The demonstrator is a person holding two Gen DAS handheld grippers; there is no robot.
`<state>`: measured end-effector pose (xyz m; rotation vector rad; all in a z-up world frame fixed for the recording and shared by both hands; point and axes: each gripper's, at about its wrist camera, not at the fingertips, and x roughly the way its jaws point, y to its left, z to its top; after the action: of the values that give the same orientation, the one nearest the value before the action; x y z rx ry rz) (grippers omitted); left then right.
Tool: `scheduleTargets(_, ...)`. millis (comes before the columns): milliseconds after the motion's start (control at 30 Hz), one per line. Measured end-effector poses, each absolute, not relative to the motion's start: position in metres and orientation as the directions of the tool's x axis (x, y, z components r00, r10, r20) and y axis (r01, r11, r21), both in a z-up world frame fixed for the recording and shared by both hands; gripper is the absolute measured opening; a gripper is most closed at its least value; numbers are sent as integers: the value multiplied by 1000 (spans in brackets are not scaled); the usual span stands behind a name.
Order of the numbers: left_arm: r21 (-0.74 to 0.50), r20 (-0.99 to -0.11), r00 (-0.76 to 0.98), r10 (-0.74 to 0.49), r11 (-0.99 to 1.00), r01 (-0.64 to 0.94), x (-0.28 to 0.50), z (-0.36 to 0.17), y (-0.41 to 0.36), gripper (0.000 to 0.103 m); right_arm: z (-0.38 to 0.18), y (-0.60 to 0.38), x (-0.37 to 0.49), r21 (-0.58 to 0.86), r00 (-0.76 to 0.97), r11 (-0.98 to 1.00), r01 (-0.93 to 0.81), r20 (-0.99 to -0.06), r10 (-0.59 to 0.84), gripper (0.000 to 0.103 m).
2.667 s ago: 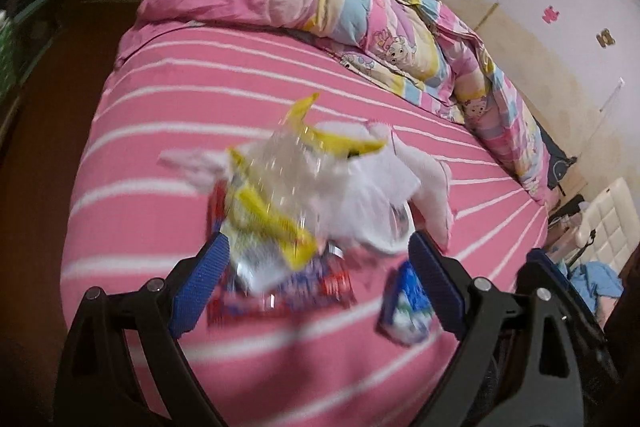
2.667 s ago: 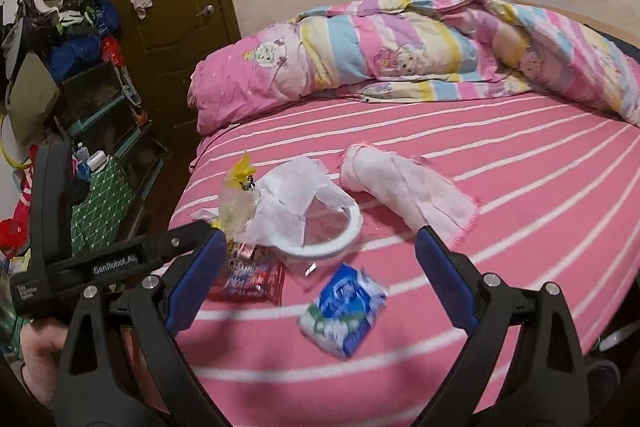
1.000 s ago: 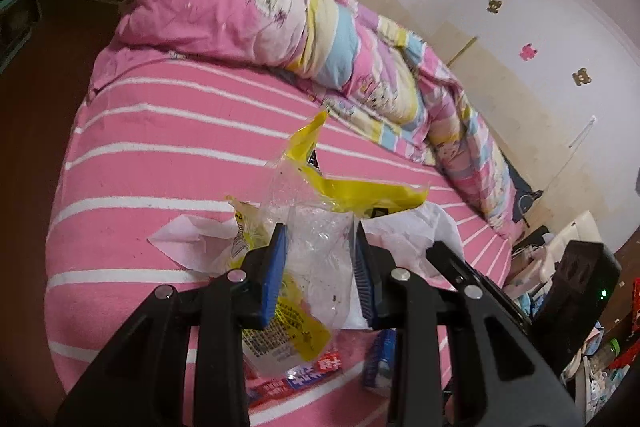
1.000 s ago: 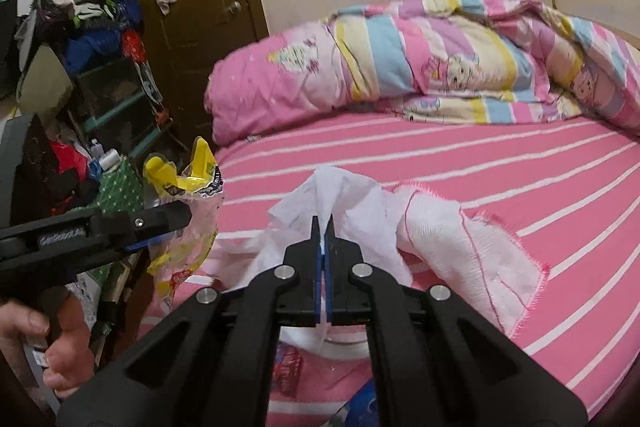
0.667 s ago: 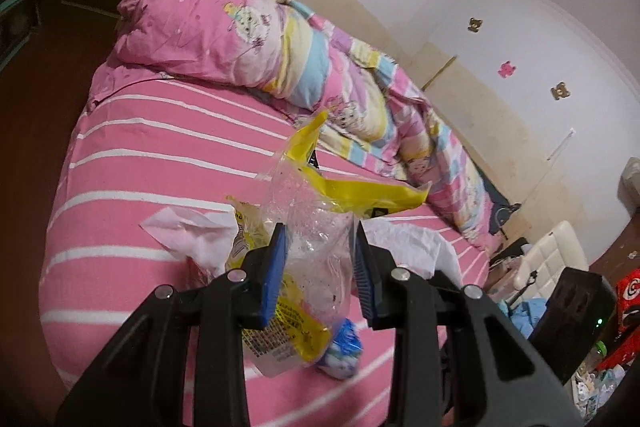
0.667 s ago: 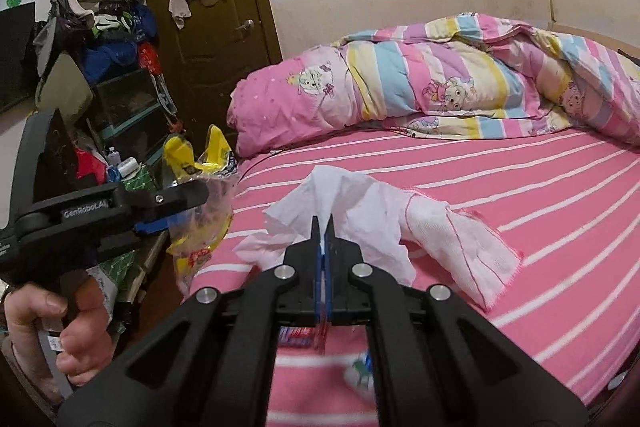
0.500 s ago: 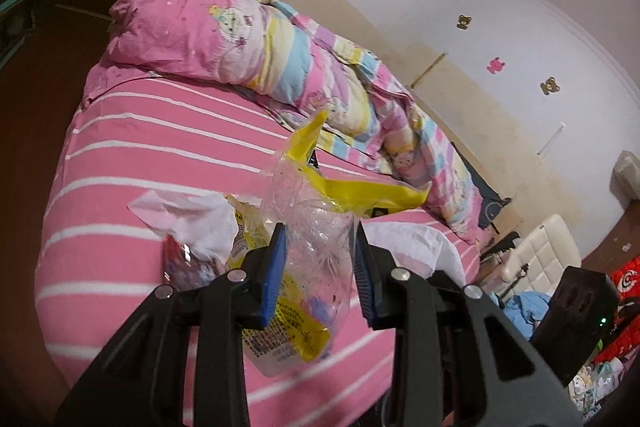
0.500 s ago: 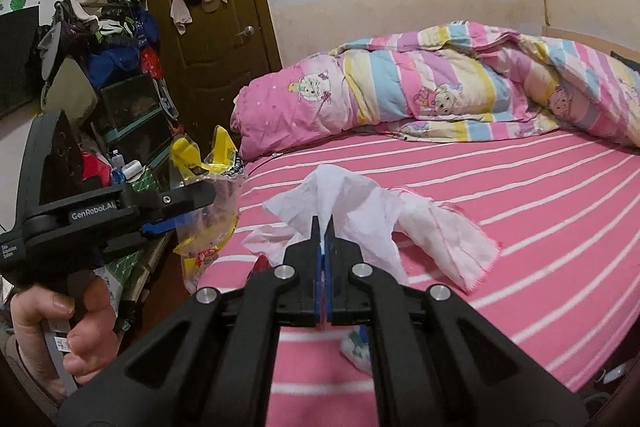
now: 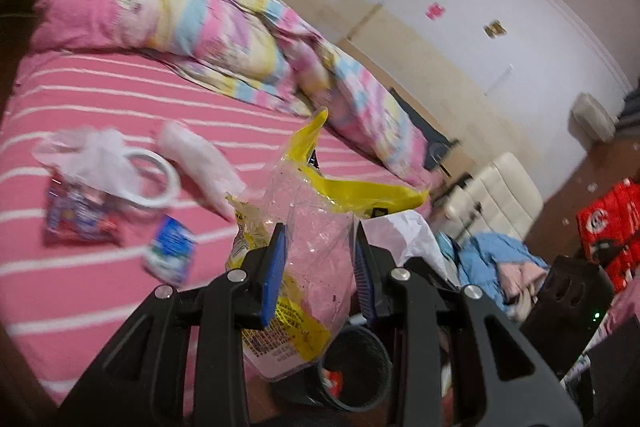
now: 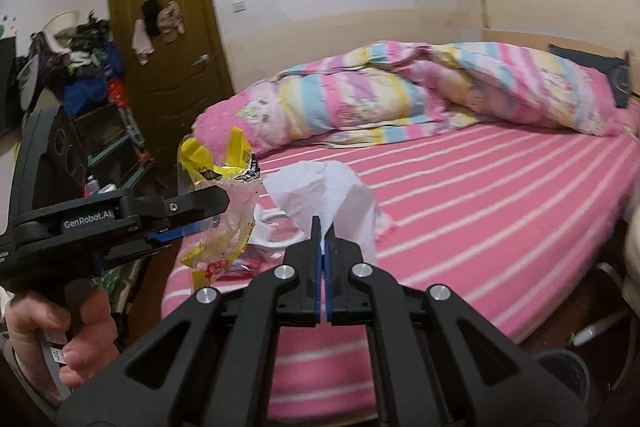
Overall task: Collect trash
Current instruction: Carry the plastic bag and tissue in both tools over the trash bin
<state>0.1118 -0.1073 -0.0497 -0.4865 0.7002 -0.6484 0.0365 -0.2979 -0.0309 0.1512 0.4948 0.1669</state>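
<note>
The left gripper (image 9: 318, 259) has its jaws closed to a narrow gap on a clear and yellow plastic wrapper (image 9: 316, 227), which is held above a dark round bin (image 9: 356, 367) on the floor beside the bed (image 9: 100, 287). The lower end of the wrapper hangs over the near rim of the bin. The right gripper (image 10: 322, 247) has its jaws pressed together on a white crumpled tissue (image 10: 332, 199), which stands up from the jaw tips, clear of the bed. In the right wrist view the left gripper (image 10: 192, 215) appears at the left side with the wrapper (image 10: 224, 211) in its jaws, and a hand (image 10: 60, 339) grips its handle. The following items lie on the pink striped bed sheet: a white tape ring (image 9: 154, 183), a thin white plastic bag (image 9: 92, 159) lying partly over the ring, a red and blue snack packet (image 9: 76, 223) just beside the ring, a blue and white packet (image 9: 170, 255) near the bed edge, and a white cloth (image 9: 204, 167) next to the ring. A rolled pastel striped quilt (image 9: 224, 39) lies along the far side of the bed
</note>
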Motion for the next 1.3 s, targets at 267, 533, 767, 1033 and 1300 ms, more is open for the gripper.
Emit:
scheduleTargets(267,-617,-448,462,-765,639,459,92,-59,-197,31,-37,-376,-20,207,884,978,22,-462,78,1)
scheduleTargets(533,-608,-488,367,-792,610,508,75,-72,-263,31,-52,-439,-63,240,881,962,130,-474,-1,1)
scheduleTargets(767,-577,-545,299,-783,609,544,64,-90,-314,31,-73,-479,-85,285,866,935,213,-498,-45,1)
scheduleTargets(1033,-548,-624,194,-757,601,582,53,-126,-381,31,-111,-528,-109,337,828,883,326,-552,-95,1)
scheduleTargets(1300,-553,-702,63,-710,598,580,43,-183,-438,31,-164,-573,-127,366,750,809,459,-648,-132,1)
